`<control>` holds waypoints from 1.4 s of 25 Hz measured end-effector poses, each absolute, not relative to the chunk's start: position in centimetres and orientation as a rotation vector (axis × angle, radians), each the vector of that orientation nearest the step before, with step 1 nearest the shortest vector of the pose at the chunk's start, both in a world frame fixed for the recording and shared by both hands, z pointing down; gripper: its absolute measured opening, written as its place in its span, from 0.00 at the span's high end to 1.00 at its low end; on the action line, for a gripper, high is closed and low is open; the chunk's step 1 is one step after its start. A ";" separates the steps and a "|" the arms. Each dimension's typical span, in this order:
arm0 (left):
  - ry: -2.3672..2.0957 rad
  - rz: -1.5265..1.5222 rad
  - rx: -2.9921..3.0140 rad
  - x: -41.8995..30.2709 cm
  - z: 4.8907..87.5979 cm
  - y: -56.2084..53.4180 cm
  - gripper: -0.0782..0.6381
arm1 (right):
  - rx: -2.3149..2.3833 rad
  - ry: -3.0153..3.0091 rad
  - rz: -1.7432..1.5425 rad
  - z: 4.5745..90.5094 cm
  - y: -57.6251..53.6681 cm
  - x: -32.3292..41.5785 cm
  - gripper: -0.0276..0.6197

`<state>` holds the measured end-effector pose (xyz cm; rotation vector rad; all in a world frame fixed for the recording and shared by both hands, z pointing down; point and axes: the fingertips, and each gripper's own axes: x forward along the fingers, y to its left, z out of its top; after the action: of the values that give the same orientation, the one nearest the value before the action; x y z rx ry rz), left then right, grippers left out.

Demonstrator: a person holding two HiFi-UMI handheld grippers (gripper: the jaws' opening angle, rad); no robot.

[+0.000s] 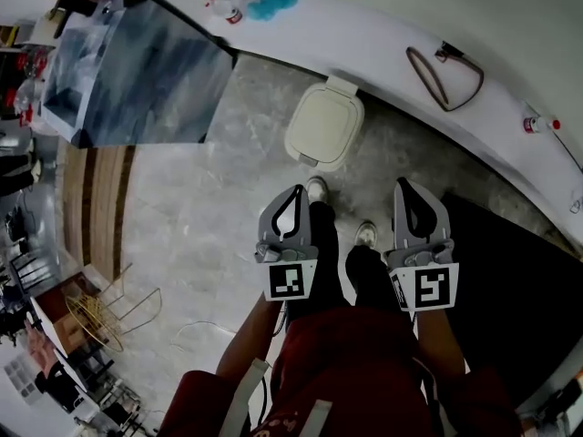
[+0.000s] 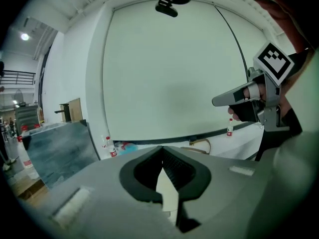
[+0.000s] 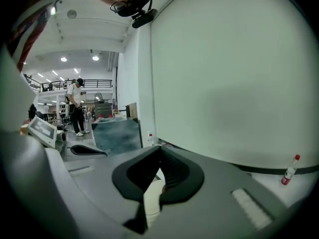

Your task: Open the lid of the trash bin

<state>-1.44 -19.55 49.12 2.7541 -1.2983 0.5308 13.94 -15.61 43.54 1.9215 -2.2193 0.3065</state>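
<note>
The trash bin (image 1: 323, 126) is cream, with a rounded square lid that lies closed; it stands on the grey floor against the white ledge. In the head view my left gripper (image 1: 297, 190) is held a little short of the bin, its tips pointing at the bin's near edge. My right gripper (image 1: 404, 183) is level with it, to the right of the bin. Both have their jaws together with nothing held. A sliver of the cream bin (image 2: 167, 188) shows below the shut left gripper (image 2: 162, 149) in its own view, and likewise the bin (image 3: 151, 197) below the right gripper (image 3: 160, 152).
A white ledge (image 1: 383, 44) runs along the wall with small bottles (image 1: 228, 7), a brown strap loop (image 1: 444, 76) and another bottle (image 1: 537, 124). A grey-blue covered table (image 1: 137, 71) stands at the left. A black mat (image 1: 510, 280) lies at the right, a wire frame (image 1: 100, 312) at the lower left.
</note>
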 end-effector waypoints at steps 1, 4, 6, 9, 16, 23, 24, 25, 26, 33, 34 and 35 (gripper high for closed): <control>-1.275 0.556 2.750 -1.5 50.3 -19.6 0.88 | 1.908 -2.211 0.328 44.7 -15.9 13.5 0.96; -1.217 0.619 2.707 -1.7 53.8 -19.9 0.88 | 1.867 -2.195 0.376 47.8 -16.9 12.3 0.96; -1.174 0.674 2.695 -1.9 56.2 -20.1 0.88 | 1.844 -2.190 0.404 49.6 -17.6 11.6 0.96; -1.093 0.758 2.700 -2.3 60.0 -20.5 0.88 | 1.817 -2.190 0.462 52.0 -18.8 10.1 0.96; -0.977 0.964 2.674 -3.1 69.2 -20.5 0.88 | 1.775 -2.147 0.578 58.8 -18.9 8.9 0.96; -0.798 1.190 2.733 -3.1 77.5 -19.8 0.88 | 1.761 -2.100 0.669 64.7 -18.3 8.3 0.96; -0.740 1.250 2.779 -2.9 78.4 -19.6 0.84 | 1.766 -2.096 0.679 65.3 -18.2 8.4 0.96; -0.678 1.308 2.822 -2.7 79.2 -19.2 0.83 | 1.771 -2.091 0.691 65.8 -18.1 8.3 0.96; -0.619 1.362 2.850 -2.6 80.1 -18.9 0.82 | 1.770 -2.084 0.703 66.2 -17.9 8.3 0.96; -0.365 1.672 2.886 -2.9 86.4 -18.0 0.68 | 1.733 -2.055 0.724 69.1 -17.4 8.2 0.96; -0.338 1.710 2.886 -2.9 87.0 -18.0 0.67 | 1.732 -2.053 0.726 69.4 -17.5 8.1 0.96; -0.310 1.749 2.886 -2.9 87.6 -18.1 0.64 | 1.732 -2.051 0.729 69.6 -17.6 8.1 0.96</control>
<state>-2.89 -18.07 87.58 2.8856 -0.3104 1.7491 8.05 -17.57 69.65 1.7323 -2.0512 0.7289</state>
